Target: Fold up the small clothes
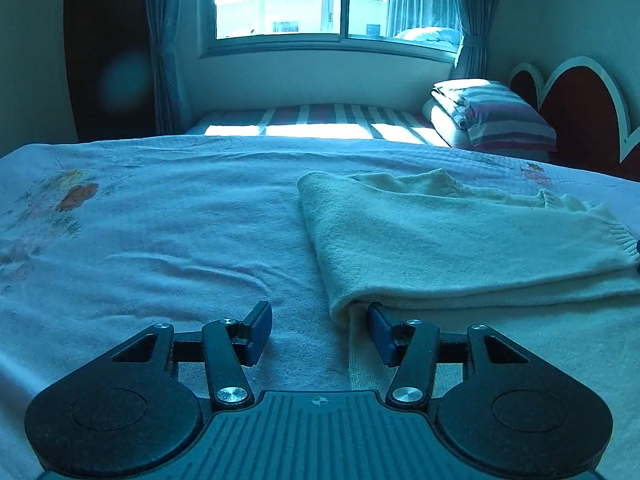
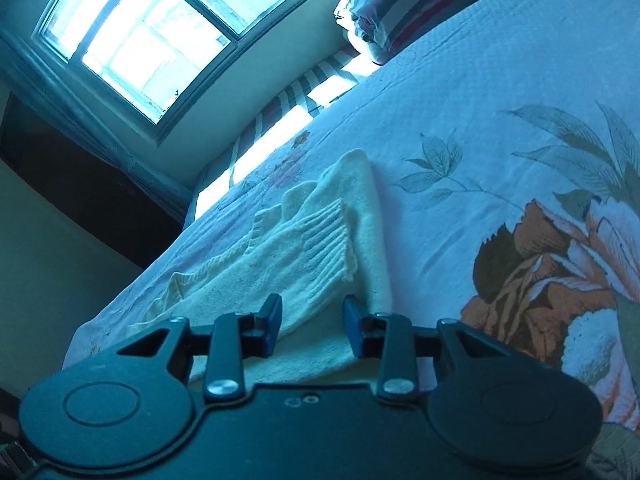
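Cream knit sweater lies part-folded on bed. Left gripper half open, empty, at fold corner. Right gripper narrower — nothing pinched, over ribbed cuff. Fabric soft, light, limp — grip doubled edges, not single layer.

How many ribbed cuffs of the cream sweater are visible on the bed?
2. One ribbed cuff lies on top of the folded sweater; the second cuff lies just beyond it, partly hidden.
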Available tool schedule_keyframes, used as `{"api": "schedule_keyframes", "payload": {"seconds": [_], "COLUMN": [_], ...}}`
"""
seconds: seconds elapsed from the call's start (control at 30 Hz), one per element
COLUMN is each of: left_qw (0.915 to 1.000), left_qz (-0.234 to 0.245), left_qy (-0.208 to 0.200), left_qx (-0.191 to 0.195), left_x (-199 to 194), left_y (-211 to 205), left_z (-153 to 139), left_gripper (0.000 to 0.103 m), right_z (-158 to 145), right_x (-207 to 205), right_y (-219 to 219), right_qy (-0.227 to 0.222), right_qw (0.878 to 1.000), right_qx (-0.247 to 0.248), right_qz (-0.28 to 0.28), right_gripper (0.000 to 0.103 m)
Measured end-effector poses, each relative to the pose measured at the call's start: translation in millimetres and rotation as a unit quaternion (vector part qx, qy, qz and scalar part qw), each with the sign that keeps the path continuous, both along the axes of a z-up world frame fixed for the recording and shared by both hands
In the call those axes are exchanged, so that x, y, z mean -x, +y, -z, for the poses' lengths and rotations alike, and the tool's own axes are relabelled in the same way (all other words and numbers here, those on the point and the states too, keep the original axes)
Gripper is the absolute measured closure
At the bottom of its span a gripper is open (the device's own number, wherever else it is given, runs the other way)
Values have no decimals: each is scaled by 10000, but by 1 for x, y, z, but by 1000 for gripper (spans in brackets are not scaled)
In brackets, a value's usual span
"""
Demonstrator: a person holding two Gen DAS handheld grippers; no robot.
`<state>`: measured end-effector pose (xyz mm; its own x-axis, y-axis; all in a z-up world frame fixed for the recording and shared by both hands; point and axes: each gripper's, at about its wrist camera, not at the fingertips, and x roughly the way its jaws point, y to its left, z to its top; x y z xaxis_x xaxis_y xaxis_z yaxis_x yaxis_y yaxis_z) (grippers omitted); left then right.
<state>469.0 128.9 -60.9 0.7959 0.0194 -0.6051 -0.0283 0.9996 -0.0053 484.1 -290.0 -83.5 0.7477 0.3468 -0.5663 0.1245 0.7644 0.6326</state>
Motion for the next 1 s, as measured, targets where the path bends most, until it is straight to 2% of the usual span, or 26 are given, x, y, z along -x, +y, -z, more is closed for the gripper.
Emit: {"api": "schedule_keyframes", "payload": {"seconds": [0.1,0.17,0.2,0.23,0.27,0.33,0.37,0.4,0.53,0.7,0.8,0.87,0.97,1.0], "left_qw": [9998,9999,10000,9999,9997,9990,9988,9988,9990,9988,9983,9983,9985,9985], "left_qz": [-64,-45,-16,17,37,12,6,-2,39,38,48,87,128,151], "left_qy": [-77,-52,-53,-88,-125,-228,-247,-234,-143,-181,-217,25,64,40], "left_qx": [158,139,70,-66,-203,-380,-416,-427,-429,-444,-544,-578,-525,-528], "left_x": [-18,-22,-24,-24,-24,-21,-20,-20,-20,-17,-15,-18,-12,-7], "left_y": [1,0,-2,-5,-7,-8,-8,-7,-7,-6,-7,-8,-3,1], "left_z": [5,6,7,8,7,5,4,3,7,6,4,10,8,6], "left_gripper": [50,50,50,50,50,52,64,68,68,68,68,68,67,67], "right_z": [6,9,9,9,9,1,-5,-12,-27,2,-5,-11,3,3], "right_x": [-4,-9,-11,-13,-14,-12,-9,-5,14,8,11,13,1,2], "right_y": [1,4,8,11,13,18,20,21,21,12,13,12,10,5], "right_qy": [-15,-4,-7,2,27,-110,-202,-297,-412,75,-147,-392,68,21], "right_qw": [9997,9995,9996,9996,9996,9993,9990,9987,9969,9974,9970,9963,9958,9965], "right_qx": [-207,-224,-156,-67,3,206,294,357,659,682,741,751,915,834], "right_qz": [158,213,255,289,294,279,254,215,95,226,176,132,10,-2], "right_gripper": [68,73,80,94,97,98,98,98,98,98,98,98,100,99]}}
